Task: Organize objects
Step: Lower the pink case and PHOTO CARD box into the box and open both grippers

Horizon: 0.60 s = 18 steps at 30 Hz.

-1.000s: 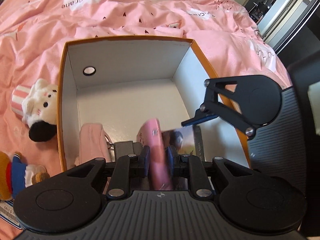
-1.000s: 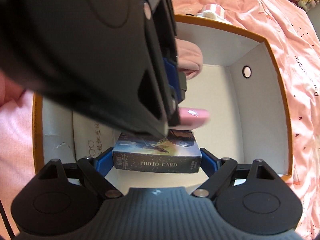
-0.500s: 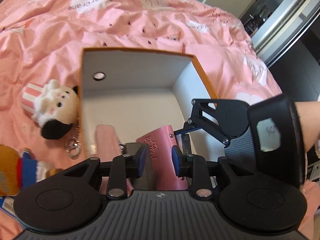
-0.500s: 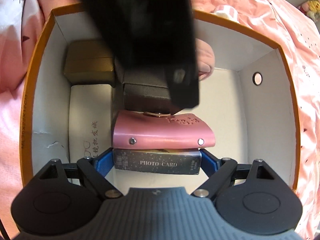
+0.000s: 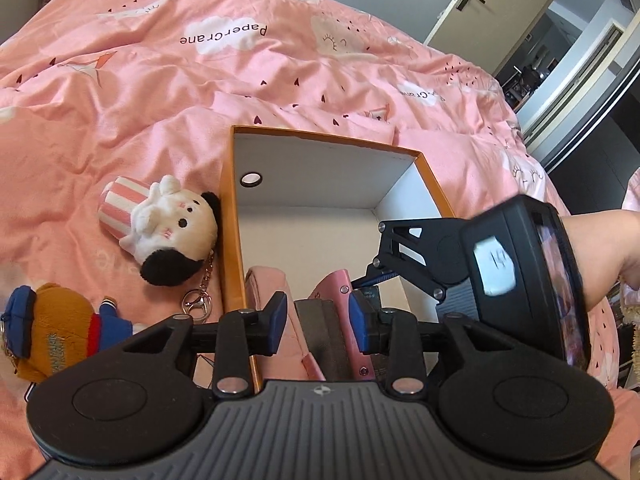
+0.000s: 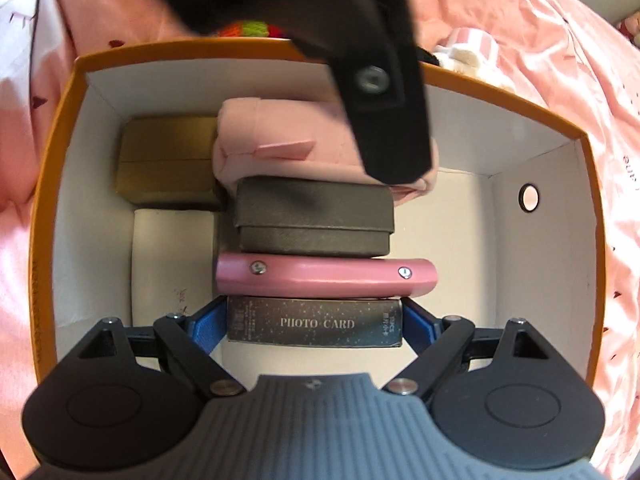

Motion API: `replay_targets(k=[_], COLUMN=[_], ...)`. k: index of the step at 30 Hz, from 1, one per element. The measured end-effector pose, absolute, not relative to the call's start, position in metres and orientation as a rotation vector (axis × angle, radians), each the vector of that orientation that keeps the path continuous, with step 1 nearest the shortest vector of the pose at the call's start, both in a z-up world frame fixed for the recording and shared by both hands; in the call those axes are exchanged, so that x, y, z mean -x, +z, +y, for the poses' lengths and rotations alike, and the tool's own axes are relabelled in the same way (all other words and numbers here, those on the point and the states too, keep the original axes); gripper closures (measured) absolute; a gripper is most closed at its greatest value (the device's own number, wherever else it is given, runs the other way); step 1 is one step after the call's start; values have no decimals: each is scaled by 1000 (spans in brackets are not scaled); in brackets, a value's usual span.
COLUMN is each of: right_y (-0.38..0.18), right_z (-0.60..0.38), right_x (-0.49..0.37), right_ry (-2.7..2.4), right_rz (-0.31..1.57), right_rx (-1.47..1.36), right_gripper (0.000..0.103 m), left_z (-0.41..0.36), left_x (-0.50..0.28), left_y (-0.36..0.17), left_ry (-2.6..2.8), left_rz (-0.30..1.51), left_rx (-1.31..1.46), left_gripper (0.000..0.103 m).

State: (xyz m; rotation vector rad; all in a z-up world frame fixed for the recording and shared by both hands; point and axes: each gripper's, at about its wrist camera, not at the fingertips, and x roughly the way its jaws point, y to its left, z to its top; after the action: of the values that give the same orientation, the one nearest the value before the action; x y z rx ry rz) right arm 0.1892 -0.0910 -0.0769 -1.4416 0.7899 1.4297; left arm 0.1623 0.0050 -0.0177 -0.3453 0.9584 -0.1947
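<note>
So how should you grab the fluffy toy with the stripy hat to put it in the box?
Pinch the white plush toy across its soft round head, coming down from above. It lies on the pink bedspread right beside the orange box, so the side facing the box is blocked. The keychain ring looks thin and slippery.

Open left gripper [image 5: 318, 322] above box [image 5: 320, 160]

The left hand-held gripper [image 5: 318, 322] points forward and down with its blue-padded fingers [image 5: 277, 320] parted and nothing between them, while the right hand-held gripper [image 6: 314, 322], carried on a bare forearm [image 5: 600, 248], has its fingers [image 6: 208, 326] spread wide against both ends of a dark card box [image 6: 314, 322].
</note>
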Motion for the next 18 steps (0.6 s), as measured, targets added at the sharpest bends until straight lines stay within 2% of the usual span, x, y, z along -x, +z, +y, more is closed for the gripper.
replay_targets(k=[10,14,18], right_y=[-78,-76,-79], right_z=[-88,-89,-94], right_x=[-199,-204,-209], right_ry=[1370,1322,1288], right_rz=[899,942,1034], right_rx=[1394,1348,1314], right_gripper=[13,7,7], left_z=[5,7,8], left_x=[-159,-158,-158], left_y=[-25,-25,-24], left_ry=[-208,-204,-205], left_rz=[958,956,954], left_rx=[337,344,347], left_gripper=[62,62,62])
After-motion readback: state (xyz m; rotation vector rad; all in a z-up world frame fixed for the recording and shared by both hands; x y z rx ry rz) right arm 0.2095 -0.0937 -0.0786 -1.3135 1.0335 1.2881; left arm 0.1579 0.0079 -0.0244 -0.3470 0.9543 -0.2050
